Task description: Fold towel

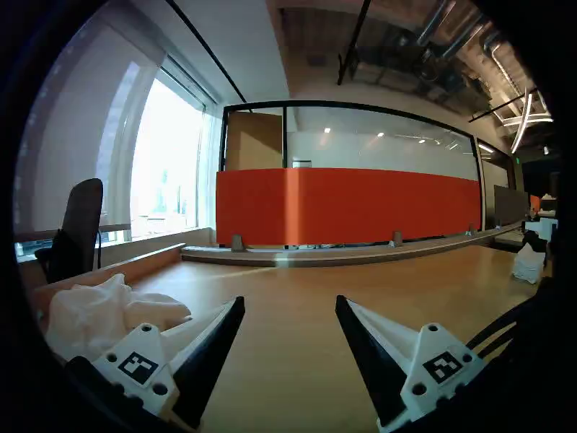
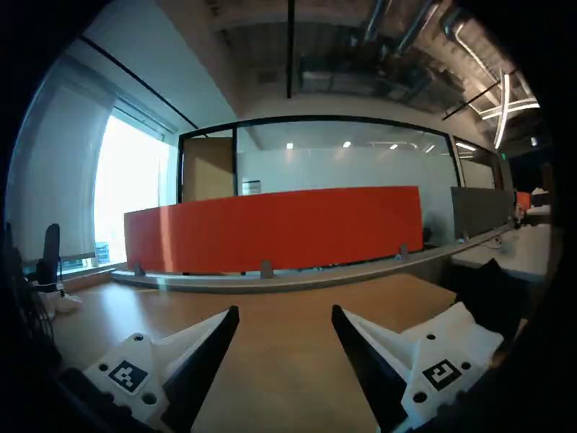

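Note:
A crumpled white towel (image 1: pixel 108 314) lies in a heap on the wooden table (image 1: pixel 303 303), at the lower left of the left gripper view, just beyond and left of my left finger. My left gripper (image 1: pixel 290 307) is open, low over the table, with nothing between its fingers. In the right gripper view my right gripper (image 2: pixel 285 312) is also open over the bare wooden table (image 2: pixel 288 310). A small white bundle of cloth (image 2: pixel 61 302) shows far off at the left edge of that view.
An orange divider panel (image 1: pixel 346 206) runs along the table's far edge, with a glass wall behind. A black chair (image 1: pixel 76 231) stands left by the window. Another white cloth (image 1: pixel 529 263) lies far right. A dark object (image 2: pixel 490 289) sits right of my right gripper.

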Demonstrator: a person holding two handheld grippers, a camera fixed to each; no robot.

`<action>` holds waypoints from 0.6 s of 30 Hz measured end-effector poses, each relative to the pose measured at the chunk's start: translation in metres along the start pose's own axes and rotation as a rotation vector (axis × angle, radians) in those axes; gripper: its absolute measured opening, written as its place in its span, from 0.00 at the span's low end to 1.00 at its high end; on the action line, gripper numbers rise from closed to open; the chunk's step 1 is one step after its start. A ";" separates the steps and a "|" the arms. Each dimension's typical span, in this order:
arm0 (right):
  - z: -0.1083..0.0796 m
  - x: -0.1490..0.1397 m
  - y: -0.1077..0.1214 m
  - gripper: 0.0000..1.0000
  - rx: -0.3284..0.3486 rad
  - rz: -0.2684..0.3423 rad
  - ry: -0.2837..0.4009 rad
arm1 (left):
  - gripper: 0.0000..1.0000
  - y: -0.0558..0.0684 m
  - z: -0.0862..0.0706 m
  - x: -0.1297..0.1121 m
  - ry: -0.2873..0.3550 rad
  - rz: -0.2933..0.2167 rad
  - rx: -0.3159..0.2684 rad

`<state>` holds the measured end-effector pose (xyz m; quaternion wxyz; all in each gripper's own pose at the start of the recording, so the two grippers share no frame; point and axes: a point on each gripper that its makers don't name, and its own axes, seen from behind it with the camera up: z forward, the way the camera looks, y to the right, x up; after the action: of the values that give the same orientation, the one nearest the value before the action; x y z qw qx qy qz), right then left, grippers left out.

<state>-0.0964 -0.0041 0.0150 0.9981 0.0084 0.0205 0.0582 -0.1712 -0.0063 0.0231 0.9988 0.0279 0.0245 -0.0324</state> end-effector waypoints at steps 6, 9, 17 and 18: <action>-0.001 -0.015 0.006 0.99 -0.003 0.018 -0.013 | 0.93 0.000 0.000 0.000 0.000 0.001 0.000; -0.002 -0.020 0.007 0.99 -0.001 0.014 -0.015 | 0.93 0.000 0.000 0.000 0.000 0.000 0.000; -0.006 -0.031 0.005 1.00 -0.002 -0.028 -0.016 | 0.93 0.000 0.000 0.000 0.000 0.001 0.000; -0.006 -0.032 0.003 0.99 -0.001 -0.033 -0.017 | 0.93 0.000 0.000 0.000 0.000 0.000 0.000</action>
<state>-0.1292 -0.0045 0.0105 0.9990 0.0083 0.0123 0.0417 -0.1709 -0.0065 0.0228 0.9988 0.0280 0.0244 -0.0322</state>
